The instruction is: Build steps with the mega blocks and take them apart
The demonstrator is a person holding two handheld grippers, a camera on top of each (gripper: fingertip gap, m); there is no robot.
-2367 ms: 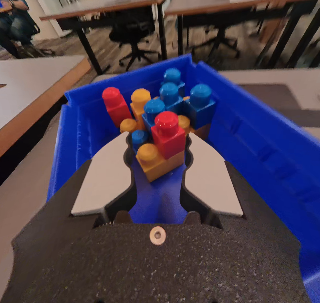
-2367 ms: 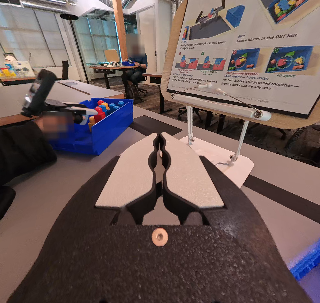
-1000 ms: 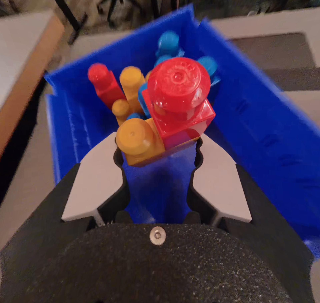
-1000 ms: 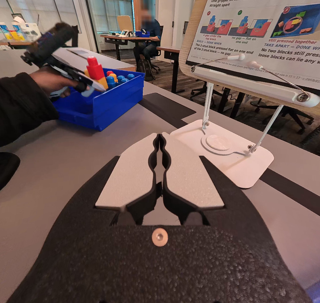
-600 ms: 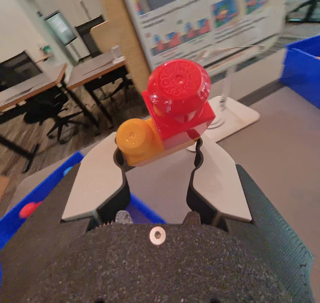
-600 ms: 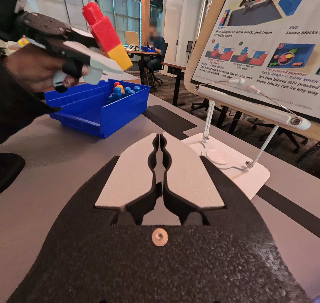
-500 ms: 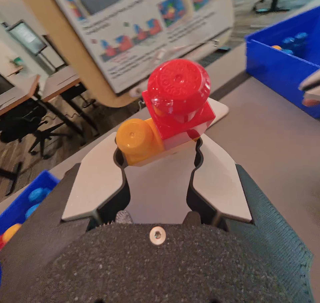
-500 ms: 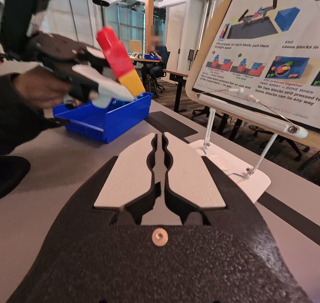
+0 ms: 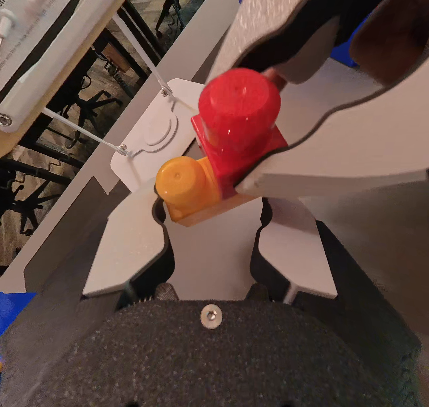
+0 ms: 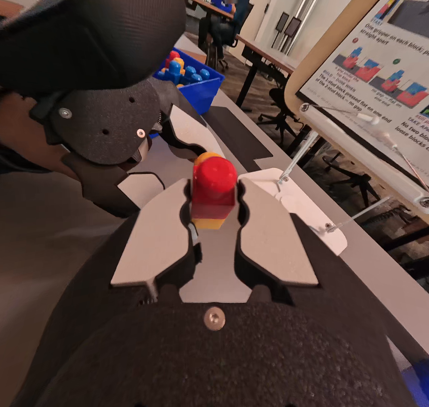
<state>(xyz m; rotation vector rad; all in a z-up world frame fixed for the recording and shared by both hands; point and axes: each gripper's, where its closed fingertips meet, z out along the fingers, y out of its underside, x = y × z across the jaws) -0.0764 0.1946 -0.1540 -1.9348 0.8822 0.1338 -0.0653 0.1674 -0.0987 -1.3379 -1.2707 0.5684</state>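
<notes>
A red one-stud block (image 9: pixel 236 117) sits pressed on one end of a yellow two-stud block (image 9: pixel 192 186). My left gripper (image 9: pixel 211 200) is shut on the yellow block and holds the pair in the air above the grey table. My right gripper (image 10: pixel 213 182) is open, with its jaws on either side of the red block (image 10: pixel 213 186) and narrow gaps showing. In the left wrist view it reaches in from the upper right (image 9: pixel 235 126). The yellow block (image 10: pixel 209 222) shows below the red one. A left finger (image 10: pixel 192 128) shows behind the blocks.
A blue bin (image 10: pixel 199 96) with several blue, red and yellow blocks (image 10: pixel 178 70) stands at the back left. An instruction board (image 10: pixel 371 82) on a white stand (image 10: pixel 301 210) stands to the right. A dark mat (image 10: pixel 232 135) lies on the table. A person sits at a far desk. Tip to tip, the grippers are about 6 centimeters apart.
My left gripper lifted the red-and-yellow pair out of the blue bin and carried it over the table. My right gripper opened and moved in around the red block.
</notes>
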